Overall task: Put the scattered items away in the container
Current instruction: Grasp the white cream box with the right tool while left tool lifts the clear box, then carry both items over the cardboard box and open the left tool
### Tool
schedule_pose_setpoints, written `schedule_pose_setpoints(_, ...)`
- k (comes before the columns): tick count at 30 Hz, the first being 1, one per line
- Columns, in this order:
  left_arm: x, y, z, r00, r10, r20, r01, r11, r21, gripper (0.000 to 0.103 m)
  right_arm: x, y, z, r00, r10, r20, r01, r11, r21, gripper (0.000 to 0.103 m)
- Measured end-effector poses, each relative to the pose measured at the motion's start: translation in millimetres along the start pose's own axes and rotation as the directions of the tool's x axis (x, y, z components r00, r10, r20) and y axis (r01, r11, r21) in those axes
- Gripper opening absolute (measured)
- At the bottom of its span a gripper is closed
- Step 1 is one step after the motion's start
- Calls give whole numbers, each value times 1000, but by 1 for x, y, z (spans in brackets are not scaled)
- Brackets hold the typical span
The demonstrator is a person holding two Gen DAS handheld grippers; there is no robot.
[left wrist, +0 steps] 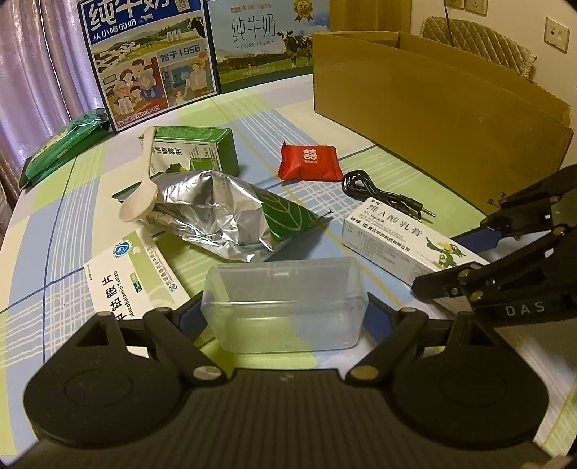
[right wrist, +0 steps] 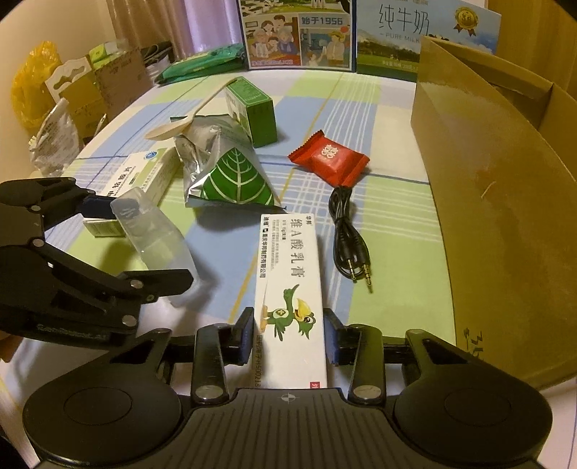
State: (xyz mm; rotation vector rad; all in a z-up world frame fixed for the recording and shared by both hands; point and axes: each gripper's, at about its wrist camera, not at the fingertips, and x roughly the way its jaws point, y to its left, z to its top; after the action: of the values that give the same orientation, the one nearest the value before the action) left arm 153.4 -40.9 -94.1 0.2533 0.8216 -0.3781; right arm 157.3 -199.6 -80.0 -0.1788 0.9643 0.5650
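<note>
My left gripper has its fingers pressed against both ends of the clear plastic box, which sits on the checked tablecloth at the near edge. My right gripper straddles the near end of the white ointment carton; the pads sit just beside its sides, and I cannot tell whether they are touching or a hair apart. The left view shows that gripper only from the side, at the right.

Only the right view shows the floor clutter left of the table — a yellow bag and open cartons. Only the left view shows a wall socket and a quilted chair back beyond the cardboard container, which stands at the far right.

Scattered between: a foil pouch, a pale spoon leaning on a green box, a red candy packet, a black audio cable, a white tablet box, a green wipes pack — milk cartons stand at the far edge, purple curtains behind.
</note>
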Motion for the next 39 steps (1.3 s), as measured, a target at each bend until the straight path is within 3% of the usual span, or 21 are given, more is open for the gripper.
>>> schedule_pose_setpoints(6,2,-1,1,1000,2,-16,-2,1000,-20,83,-3,1,1,1000,8,8,-8,1000,8,35)
schedule_pose_setpoints(19,-22,4,30,998,64,26,-62,995,-84,83,-35,-2,14,986,-17,165,9,999,45,35)
schedule_pose_setpoints(26,-40,-5,54,996,69,50,-64,994,-94,83,-66,-5,20,962,-50,270,32,997,70,35)
schedule_pose_setpoints(39,-79,-27,103,983,65,174,-43,991,-125,83,-121,-13,37,903,-132,410,108,991,81,35)
